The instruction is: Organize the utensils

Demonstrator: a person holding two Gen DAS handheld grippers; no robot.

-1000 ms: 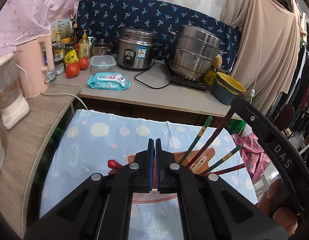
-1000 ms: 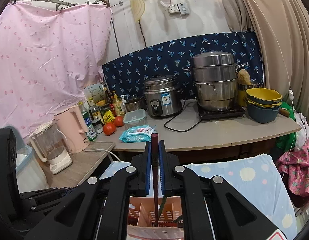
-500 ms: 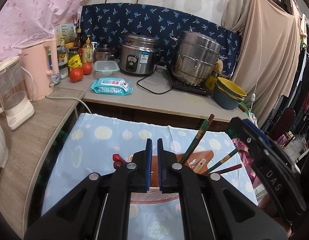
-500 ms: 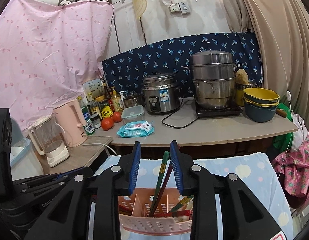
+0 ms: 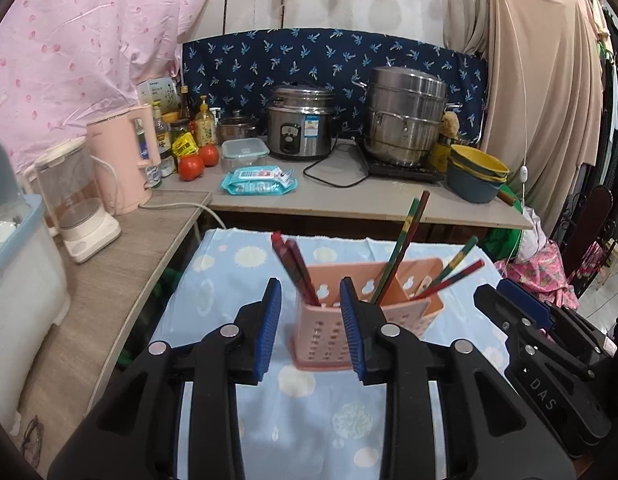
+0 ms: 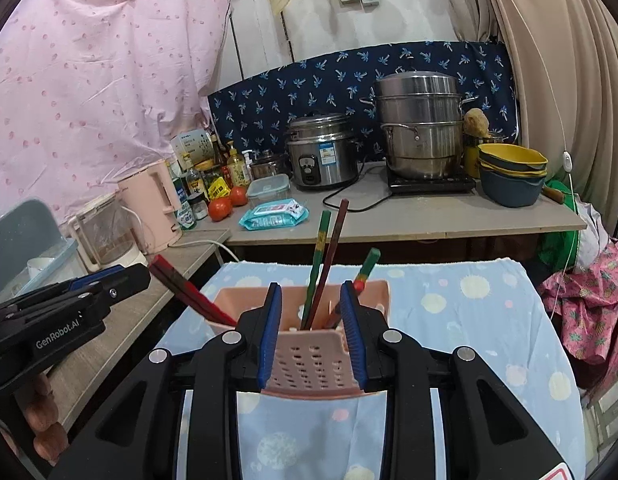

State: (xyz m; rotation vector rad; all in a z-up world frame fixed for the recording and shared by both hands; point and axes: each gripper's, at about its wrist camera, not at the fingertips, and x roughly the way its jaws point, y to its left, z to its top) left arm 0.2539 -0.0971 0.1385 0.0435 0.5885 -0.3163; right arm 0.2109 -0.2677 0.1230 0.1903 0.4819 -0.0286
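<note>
A pink holder [image 5: 365,320] is seen standing on a blue dotted cloth [image 5: 309,420] over a low table, in front of a counter [image 5: 349,204] crowded with a rice cooker [image 5: 301,128], a steamer pot [image 5: 405,120] and stacked bowls [image 5: 475,174]. Chopsticks [image 5: 401,248] are held upright and slanted in its compartments, with a dark red pair [image 5: 295,268] leaning out to the left. The left gripper [image 5: 311,320] is seen with its jaws opening, nothing pressed between the pads; the holder stands beyond them. The right gripper [image 6: 311,328] is parted as well, its blue pads framing the holder's near wall in the right wrist view without gripping it; whether they touch cannot be told.
</note>
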